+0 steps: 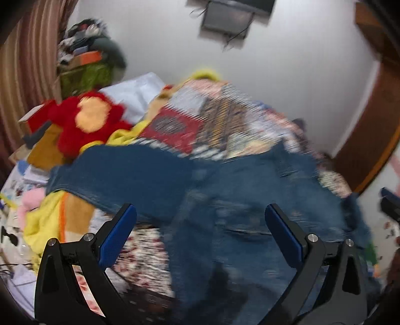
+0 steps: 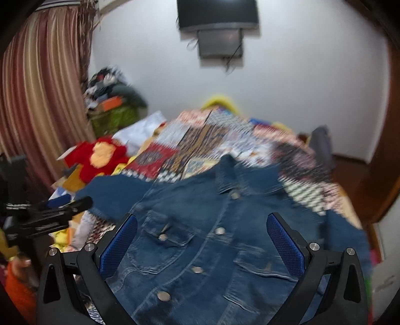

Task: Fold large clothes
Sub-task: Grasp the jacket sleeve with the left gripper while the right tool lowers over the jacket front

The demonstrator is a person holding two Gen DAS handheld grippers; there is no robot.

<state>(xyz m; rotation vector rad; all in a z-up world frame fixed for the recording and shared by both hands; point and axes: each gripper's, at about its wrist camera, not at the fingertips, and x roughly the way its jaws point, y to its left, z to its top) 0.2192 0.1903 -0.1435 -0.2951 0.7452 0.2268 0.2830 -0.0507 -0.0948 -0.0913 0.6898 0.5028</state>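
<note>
A blue denim jacket [image 2: 207, 232] lies front side up on a patchwork bedspread [image 2: 200, 140], collar toward the far wall, metal buttons down its middle, one sleeve stretched out to the left. In the left wrist view the jacket [image 1: 225, 200] looks blurred. My left gripper [image 1: 200, 220] hovers above the jacket, open, nothing between its blue pads. My right gripper [image 2: 201, 230] is open too, over the jacket's chest, holding nothing. The left gripper [image 2: 57, 212] shows as a black shape at the left of the right wrist view.
A red and yellow plush toy [image 1: 87, 122] sits at the bed's left, beside yellow cloth [image 1: 47, 220] and a white pillow [image 1: 135, 92]. Striped curtains [image 2: 42, 87] hang on the left. A dark screen [image 2: 217, 12] is on the far wall, a wooden door [image 1: 370, 130] at right.
</note>
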